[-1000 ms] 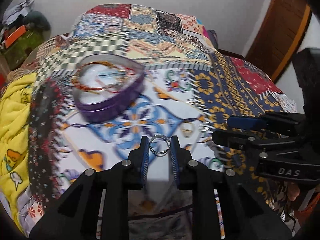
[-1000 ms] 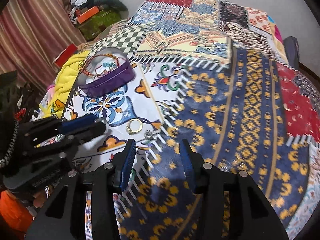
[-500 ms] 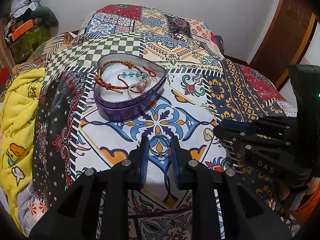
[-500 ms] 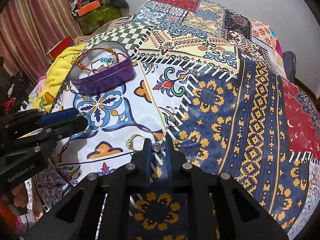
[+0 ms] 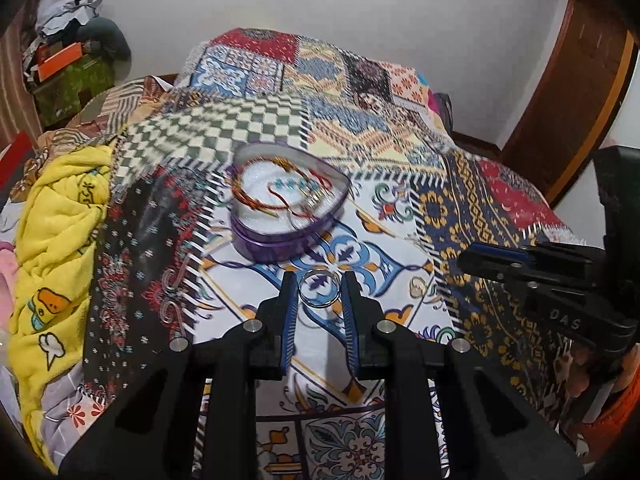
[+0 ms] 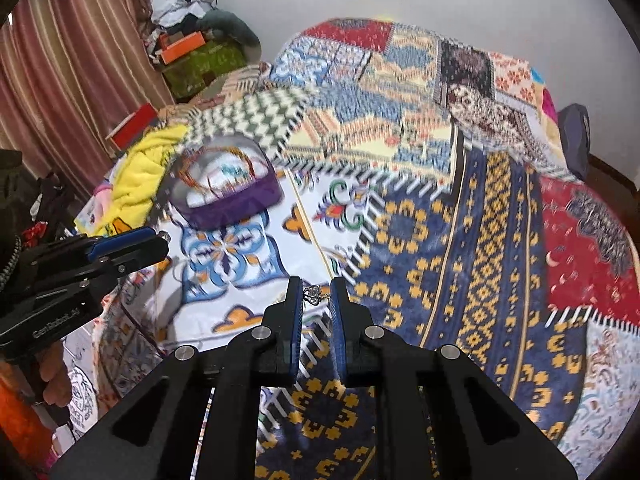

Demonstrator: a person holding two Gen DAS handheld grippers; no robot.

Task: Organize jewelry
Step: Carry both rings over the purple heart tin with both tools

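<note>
My left gripper (image 5: 319,289) is shut on a silver ring (image 5: 319,289) and holds it above the patterned bedspread, just in front of the purple heart-shaped tin (image 5: 286,208). The tin holds red and orange bracelets on white padding; it also shows in the right wrist view (image 6: 226,188). My right gripper (image 6: 317,294) is shut on a small silver earring (image 6: 314,294), lifted above the spread. A gold ring (image 5: 416,289) lies on the spread right of the left gripper. The right gripper shows at the right edge of the left wrist view (image 5: 500,260).
A yellow blanket (image 5: 56,248) lies bunched at the bed's left edge. A cluttered shelf with an orange box (image 5: 60,64) stands beyond it. Striped curtains (image 6: 72,60) hang at left, a wooden door frame (image 5: 576,88) at right.
My right gripper closed on the earring and lifted it off the spread. My left gripper kept hold of the silver ring and rose, pulling back a little from the tin.
</note>
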